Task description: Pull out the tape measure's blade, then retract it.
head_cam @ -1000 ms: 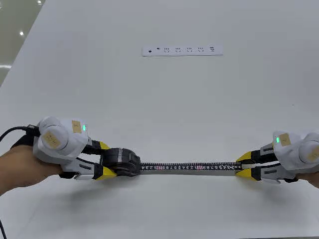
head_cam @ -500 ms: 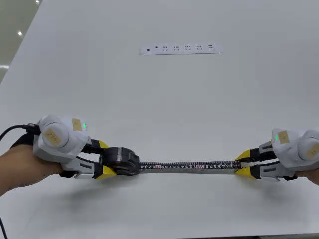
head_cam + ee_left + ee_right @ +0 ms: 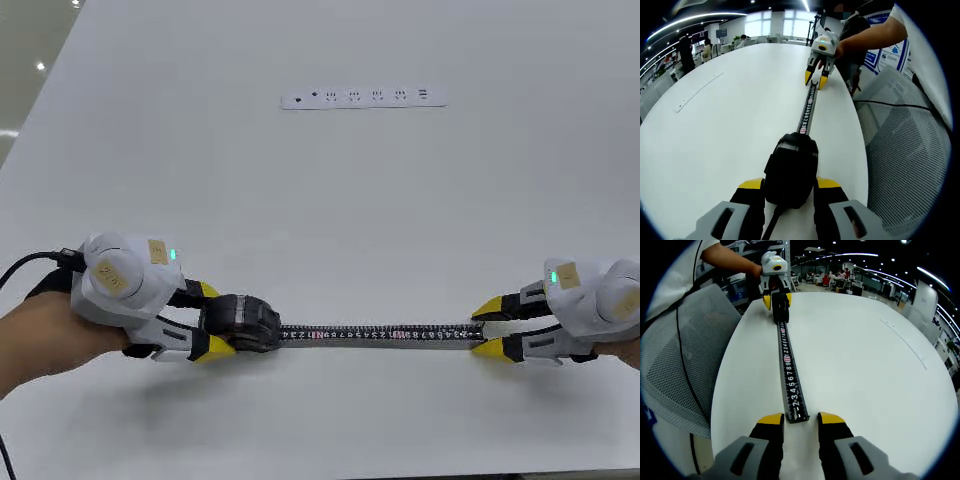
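The black tape measure case point(image 3: 243, 322) point(image 3: 791, 167) rests on the white table point(image 3: 330, 210), and my left gripper point(image 3: 212, 320) point(image 3: 790, 183) is shut on it. Its blade point(image 3: 380, 333) point(image 3: 809, 107) point(image 3: 788, 370) lies drawn out flat along the table toward the right. My right gripper point(image 3: 488, 327) point(image 3: 802, 419) stands open at the blade's end, its yellow jaw tips spread on either side of the end hook and apart from it. Each gripper also shows far off in the other's view: the right gripper point(image 3: 816, 80) and the left gripper point(image 3: 777, 302).
A white power strip point(image 3: 363, 97) point(image 3: 697, 92) point(image 3: 902, 342) lies at the far side of the table. A grey mesh chair point(image 3: 910, 150) point(image 3: 680, 365) stands at the near edge. A black cable point(image 3: 25, 265) trails from the left gripper.
The right gripper's jaws have spread apart and let go of the blade's end. The left gripper and the case have stayed in place.
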A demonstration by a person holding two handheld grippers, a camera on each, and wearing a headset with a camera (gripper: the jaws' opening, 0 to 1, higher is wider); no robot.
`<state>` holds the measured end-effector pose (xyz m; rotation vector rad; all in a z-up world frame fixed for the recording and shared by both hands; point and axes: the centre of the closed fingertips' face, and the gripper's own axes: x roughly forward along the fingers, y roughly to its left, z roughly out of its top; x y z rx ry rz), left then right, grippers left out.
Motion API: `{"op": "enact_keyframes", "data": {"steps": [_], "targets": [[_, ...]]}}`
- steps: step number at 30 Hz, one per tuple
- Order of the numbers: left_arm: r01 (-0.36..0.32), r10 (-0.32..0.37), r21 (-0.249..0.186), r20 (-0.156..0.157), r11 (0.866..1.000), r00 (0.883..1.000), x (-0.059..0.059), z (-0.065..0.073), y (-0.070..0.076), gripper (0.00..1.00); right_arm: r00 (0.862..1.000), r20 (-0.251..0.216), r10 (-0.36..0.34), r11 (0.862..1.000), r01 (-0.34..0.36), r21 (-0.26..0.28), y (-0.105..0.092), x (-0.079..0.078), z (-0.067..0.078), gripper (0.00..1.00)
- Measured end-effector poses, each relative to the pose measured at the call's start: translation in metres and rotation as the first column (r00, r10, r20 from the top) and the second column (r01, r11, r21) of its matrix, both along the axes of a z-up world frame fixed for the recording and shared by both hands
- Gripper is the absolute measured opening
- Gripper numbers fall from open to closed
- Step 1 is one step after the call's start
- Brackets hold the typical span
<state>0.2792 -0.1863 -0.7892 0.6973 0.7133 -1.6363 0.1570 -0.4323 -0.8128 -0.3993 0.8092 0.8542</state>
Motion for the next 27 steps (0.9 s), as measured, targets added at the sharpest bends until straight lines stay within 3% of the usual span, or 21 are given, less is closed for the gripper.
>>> {"op": "enact_keyframes", "data": {"steps": [9, 17, 20, 27], "targets": [[0.006, -0.006, 0.000, 0.011, 1.000, 1.000, 0.001, -0.001, 0.003, 0.40, 0.999, -0.003, -0.036, 0.999, 0.036, 0.025, -0.002, -0.002, 0.005, 0.30], [-0.042, 0.042, -0.034, -0.005, 0.999, 0.999, 0.003, 0.005, 0.004, 0.45, 0.998, 0.009, -0.060, 0.998, 0.060, 0.033, -0.003, -0.006, 0.013, 0.36], [-0.041, 0.042, -0.032, 0.008, 0.999, 0.999, 0.003, 0.006, 0.007, 0.48, 0.997, 0.021, -0.073, 0.997, 0.072, 0.029, -0.006, -0.005, 0.016, 0.40], [-0.092, 0.092, -0.054, 0.007, 0.994, 0.996, 0.006, 0.016, 0.013, 0.54, 0.994, 0.036, -0.102, 0.994, 0.100, 0.035, -0.009, -0.006, 0.020, 0.45]]}}
